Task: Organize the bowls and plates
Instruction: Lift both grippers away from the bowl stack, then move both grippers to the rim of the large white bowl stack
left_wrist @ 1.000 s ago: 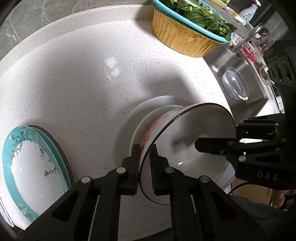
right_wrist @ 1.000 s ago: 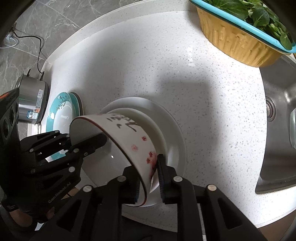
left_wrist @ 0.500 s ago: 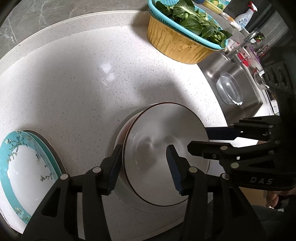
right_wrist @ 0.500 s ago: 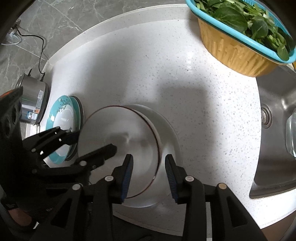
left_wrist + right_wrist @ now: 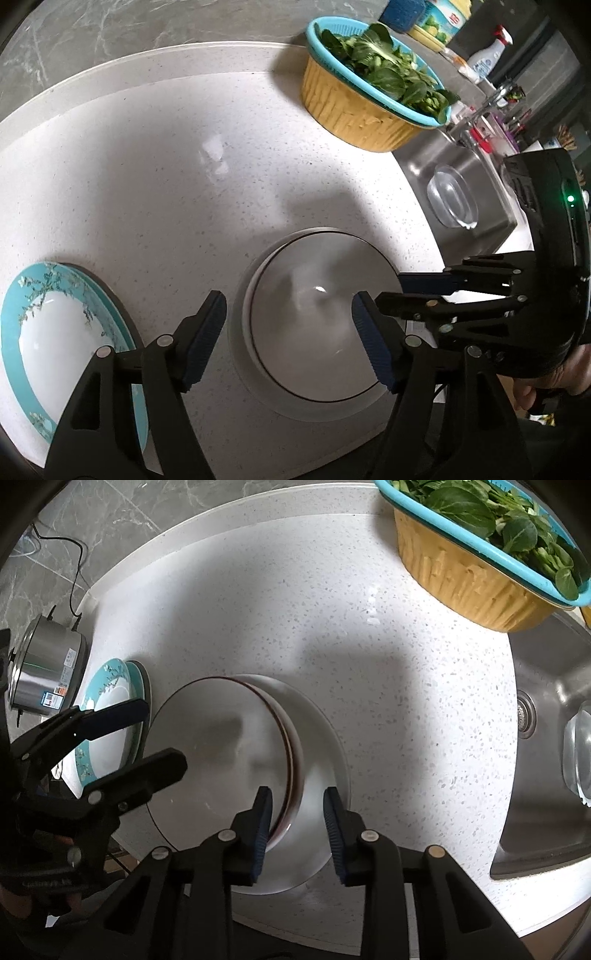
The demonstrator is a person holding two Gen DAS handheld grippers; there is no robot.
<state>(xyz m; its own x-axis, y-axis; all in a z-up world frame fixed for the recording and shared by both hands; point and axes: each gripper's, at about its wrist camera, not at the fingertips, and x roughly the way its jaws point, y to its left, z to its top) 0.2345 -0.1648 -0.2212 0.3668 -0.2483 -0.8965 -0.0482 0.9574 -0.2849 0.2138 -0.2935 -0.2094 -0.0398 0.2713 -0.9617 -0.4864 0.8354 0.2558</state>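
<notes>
The bowl [image 5: 314,314], white inside with a thin dark line at its rim, sat upright in a stack on a white plate [image 5: 325,746] near the front edge of the speckled white counter [image 5: 147,166]. In the right wrist view a second, paler rim showed just under the bowl's, so it appeared nested in another dish; what that dish was could not be told.

The left gripper [image 5: 288,332] hung over the bowl with its jaws spread wide, one blue-padded finger to each side of the bowl's left portion and neither pad touching the rim. The right gripper [image 5: 297,819] stood at the bowl's right side, jaws likewise spread: the rim passed between its two fingers, the left pad [image 5: 263,819] close by the rim, the right pad [image 5: 334,827] apart over the plate. Neither gripper held anything.

Two teal-rimmed plates [image 5: 55,343] with a floral pattern lay stacked toward the counter's left end, close beside the white plate but apart from it. Beyond them at the far left edge stood a steel pot [image 5: 44,675]. At the back right corner a yellow basket [image 5: 354,107] with a teal colander liner held leafy greens [image 5: 384,70]. To the right of the counter lay the steel sink [image 5: 546,760], with a clear glass bowl [image 5: 452,199] in it.
</notes>
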